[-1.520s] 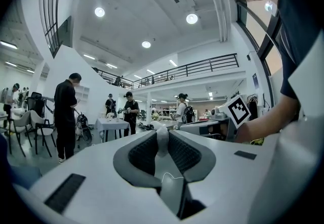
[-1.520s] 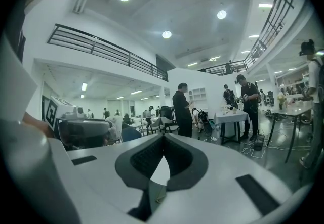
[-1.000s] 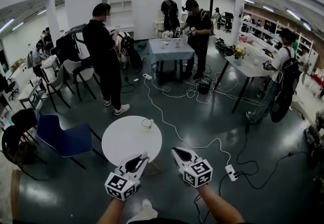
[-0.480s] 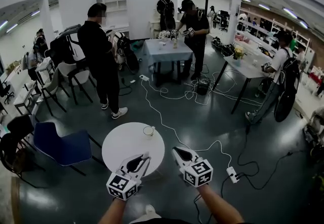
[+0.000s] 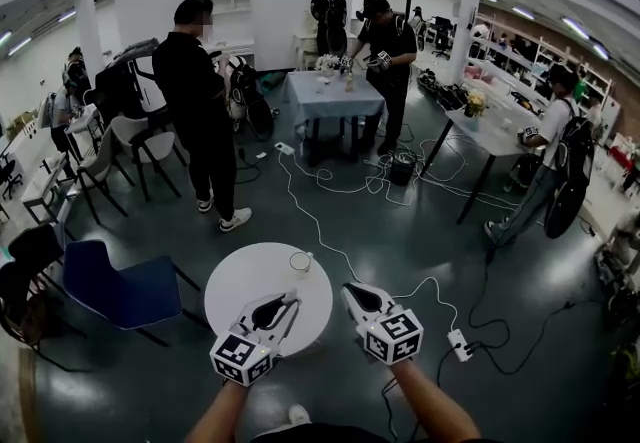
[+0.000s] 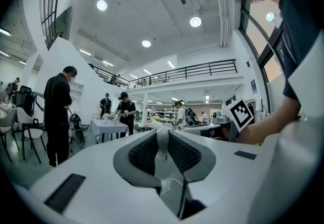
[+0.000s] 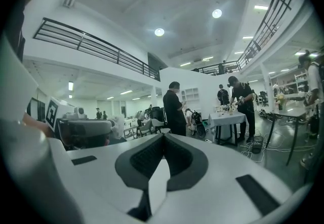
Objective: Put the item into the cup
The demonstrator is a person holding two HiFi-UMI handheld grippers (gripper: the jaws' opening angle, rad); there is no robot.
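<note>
A round white table [image 5: 250, 281] stands just ahead of me, with a pale cup [image 5: 300, 262] upright near its far right edge. My left gripper [image 5: 291, 300] hovers over the table's near edge, short of the cup. In the left gripper view the left gripper [image 6: 162, 136] is shut on a small pale item [image 6: 161, 148] pinched between the dark pads; a thin thread hangs below it. My right gripper [image 5: 348, 288] is held beside the table's right edge, and in the right gripper view the right gripper [image 7: 163, 138] has its jaws closed to a point with nothing between them.
A blue chair [image 5: 120, 286] stands left of the table. White cables [image 5: 325, 236] and a power strip [image 5: 460, 344] lie on the dark floor to the right. A person in black [image 5: 205, 101] stands beyond, near a grey table [image 5: 335, 96]; other people work at tables further back.
The table and cup have drawn nearer and lower in the head view. My left gripper now overlaps the table's near edge. Both grippers keep their pose.
</note>
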